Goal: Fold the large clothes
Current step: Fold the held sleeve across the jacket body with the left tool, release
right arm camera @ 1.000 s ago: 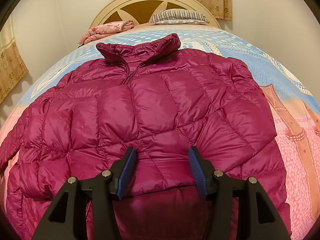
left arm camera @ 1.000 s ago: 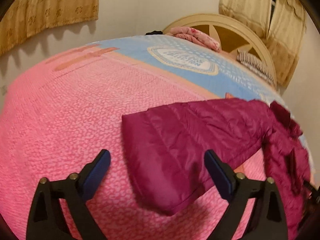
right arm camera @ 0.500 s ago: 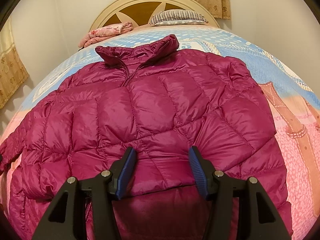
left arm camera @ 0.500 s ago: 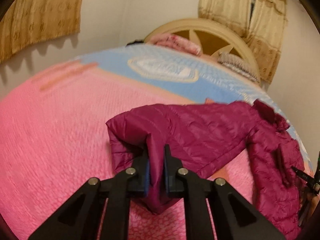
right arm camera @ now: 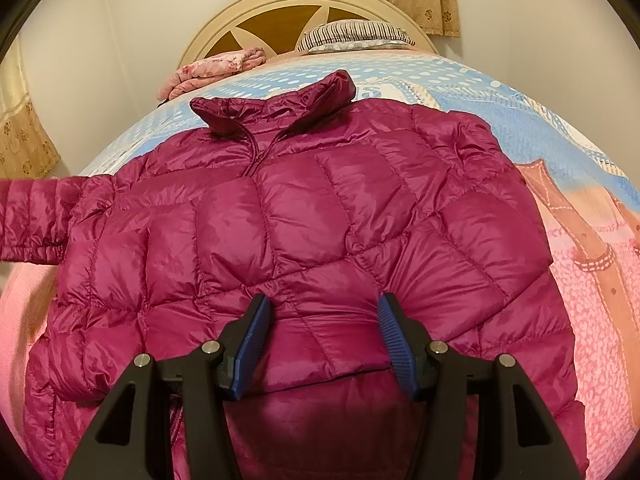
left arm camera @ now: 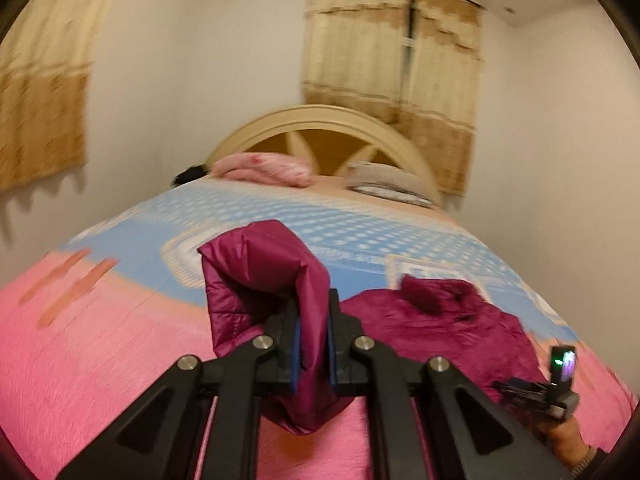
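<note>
A: Where was the jacket (right arm camera: 312, 216)?

B: It lay front up on the pink and blue bedspread (right arm camera: 592, 280), collar toward the headboard (right arm camera: 276, 8). Its hem ran under the right gripper (right arm camera: 322, 344) and off the bottom of that view, so the lower edge could not be seen. The right sleeve was tucked out of sight.

A: And the left gripper (left arm camera: 313, 336)?

B: Its blue pads (left arm camera: 296, 344) were pinched together on the cuff end of the sleeve (left arm camera: 260, 276), which stood lifted above the bedspread. The cuff hung below the jaws. That view was blurred, so the quilting was hard to read.

A: The right one?

B: Its jaws stood apart over the lower front of the jacket. Whether the pads touched the fabric could not be told. In the left view only a hand (left arm camera: 568, 440) showed at the frame's edge, holding a device with a green light.
</note>
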Demonstrator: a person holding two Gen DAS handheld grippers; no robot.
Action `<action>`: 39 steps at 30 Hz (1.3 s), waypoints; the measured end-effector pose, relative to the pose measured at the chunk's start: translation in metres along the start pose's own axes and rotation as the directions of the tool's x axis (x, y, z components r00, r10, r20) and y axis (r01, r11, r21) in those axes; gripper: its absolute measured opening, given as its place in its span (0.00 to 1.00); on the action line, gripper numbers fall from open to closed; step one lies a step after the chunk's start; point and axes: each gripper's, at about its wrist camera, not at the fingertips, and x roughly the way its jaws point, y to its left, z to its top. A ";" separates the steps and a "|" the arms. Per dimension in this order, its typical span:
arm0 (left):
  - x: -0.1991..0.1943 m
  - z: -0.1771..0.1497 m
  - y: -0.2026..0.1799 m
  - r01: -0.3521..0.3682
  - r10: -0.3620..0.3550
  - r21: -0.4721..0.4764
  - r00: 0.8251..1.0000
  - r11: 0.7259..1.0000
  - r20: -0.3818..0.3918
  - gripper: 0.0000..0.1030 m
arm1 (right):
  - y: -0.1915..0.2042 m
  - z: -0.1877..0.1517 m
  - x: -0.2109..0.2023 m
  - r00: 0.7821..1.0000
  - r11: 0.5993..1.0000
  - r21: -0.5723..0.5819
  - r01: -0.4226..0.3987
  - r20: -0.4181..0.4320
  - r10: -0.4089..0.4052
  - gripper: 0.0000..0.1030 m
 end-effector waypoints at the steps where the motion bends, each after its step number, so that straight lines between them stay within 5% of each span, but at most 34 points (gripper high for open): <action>1: 0.001 0.002 -0.010 0.016 -0.016 0.026 1.000 1.000 0.005 0.10 | -0.001 0.000 0.000 1.000 1.000 0.001 -0.001 0.001 0.001 0.56; 7: 0.019 -0.003 -0.106 0.138 -0.141 0.211 0.990 0.968 -0.002 0.10 | -0.010 -0.001 -0.005 0.998 0.997 0.055 -0.054 0.021 0.053 0.56; 13: 0.046 -0.037 -0.174 0.274 -0.255 0.262 0.961 0.925 -0.104 0.10 | -0.018 -0.002 -0.006 0.993 0.988 0.108 -0.111 0.039 0.107 0.65; 31: 0.094 -0.100 -0.232 0.407 -0.323 0.310 0.902 0.859 -0.287 0.15 | -0.034 -0.006 -0.017 0.988 0.969 0.206 -0.135 0.103 0.116 0.69; 35: 0.085 -0.102 -0.228 0.405 -0.335 0.272 0.903 0.873 -0.270 0.66 | -0.040 -0.007 -0.018 0.986 0.962 0.232 -0.142 0.114 0.118 0.69; 37: 0.062 -0.096 -0.224 0.424 -0.380 0.270 0.903 0.864 -0.202 0.74 | -0.039 -0.007 -0.017 0.988 0.965 0.227 -0.135 0.108 0.112 0.70; 39: 0.050 -0.092 -0.222 0.410 -0.379 0.300 0.912 0.861 -0.158 0.94 | -0.038 -0.006 -0.016 0.988 0.966 0.223 -0.133 0.106 0.111 0.70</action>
